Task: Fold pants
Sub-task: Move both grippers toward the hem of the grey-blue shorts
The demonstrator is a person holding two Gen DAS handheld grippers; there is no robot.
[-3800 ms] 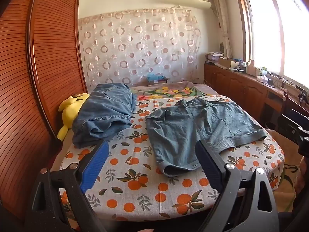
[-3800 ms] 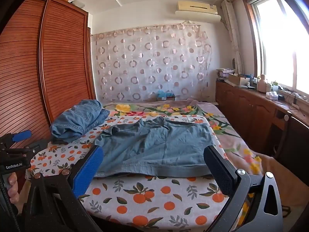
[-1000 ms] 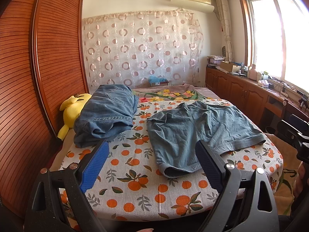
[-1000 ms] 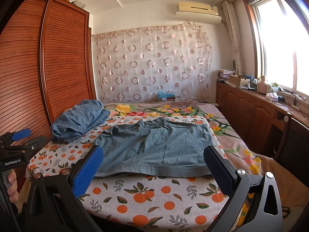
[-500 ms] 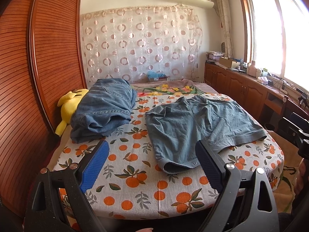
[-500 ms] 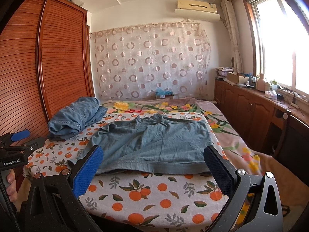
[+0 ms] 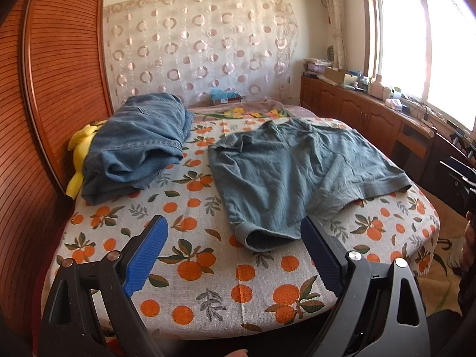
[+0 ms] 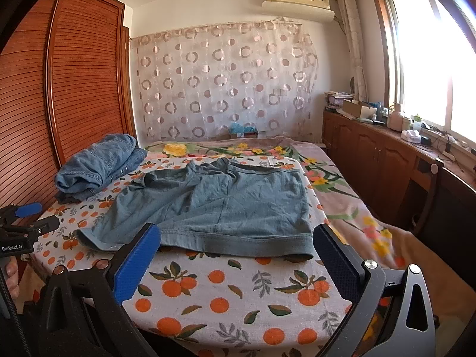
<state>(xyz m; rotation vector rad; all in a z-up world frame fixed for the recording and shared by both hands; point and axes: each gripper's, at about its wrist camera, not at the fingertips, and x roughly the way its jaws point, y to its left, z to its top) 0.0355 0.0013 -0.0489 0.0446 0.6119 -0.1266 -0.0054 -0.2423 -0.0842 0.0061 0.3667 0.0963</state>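
A pair of grey-blue shorts [image 7: 291, 172] lies spread flat on the bed, leg hems toward me; it also shows in the right wrist view [image 8: 220, 205]. My left gripper [image 7: 233, 253] is open and empty, hovering over the bed's near edge just short of the left leg hem [image 7: 261, 241]. My right gripper [image 8: 236, 263] is open and empty, just in front of the right leg hem [image 8: 238, 245]. The left gripper also shows at the left edge of the right wrist view [image 8: 23, 220].
A folded pile of blue jeans [image 7: 136, 142] lies at the bed's left, partly on a yellow plush toy [image 7: 78, 151]. The orange-print sheet [image 7: 208, 285] covers the bed. A wooden wardrobe [image 7: 44, 95] stands left; cabinets [image 7: 372, 119] and a chair [image 8: 446, 208] stand right.
Both grippers have moved forward and lower toward the bed, so the shorts' hems sit closer between the fingers. Both stay open. The shorts have not moved.
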